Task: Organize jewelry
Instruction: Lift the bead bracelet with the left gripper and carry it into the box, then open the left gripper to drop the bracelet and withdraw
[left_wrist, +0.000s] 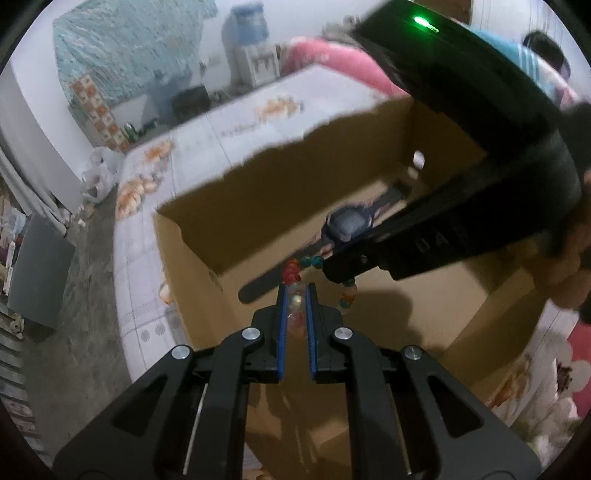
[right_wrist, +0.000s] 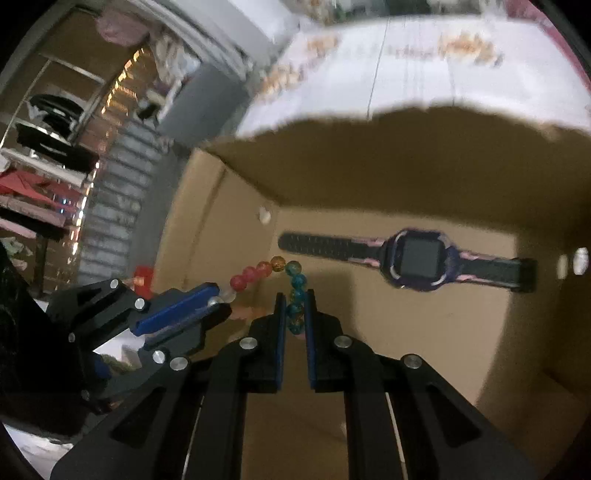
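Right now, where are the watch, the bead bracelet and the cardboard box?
watch (right_wrist: 419, 260): right wrist view, on its screen.
bead bracelet (right_wrist: 297, 280): right wrist view, on a teal bead.
cardboard box (right_wrist: 369, 173): right wrist view, on its far wall.

A white table cloth with orange flowers (left_wrist: 236, 129) covers the table. Behind it stands a white water cooler with a blue bottle on top (left_wrist: 251, 40). A grey box-like thing (left_wrist: 38, 269) sits on the grey floor (left_wrist: 85, 295). A person in a pink top (left_wrist: 332, 62) is at the far side.
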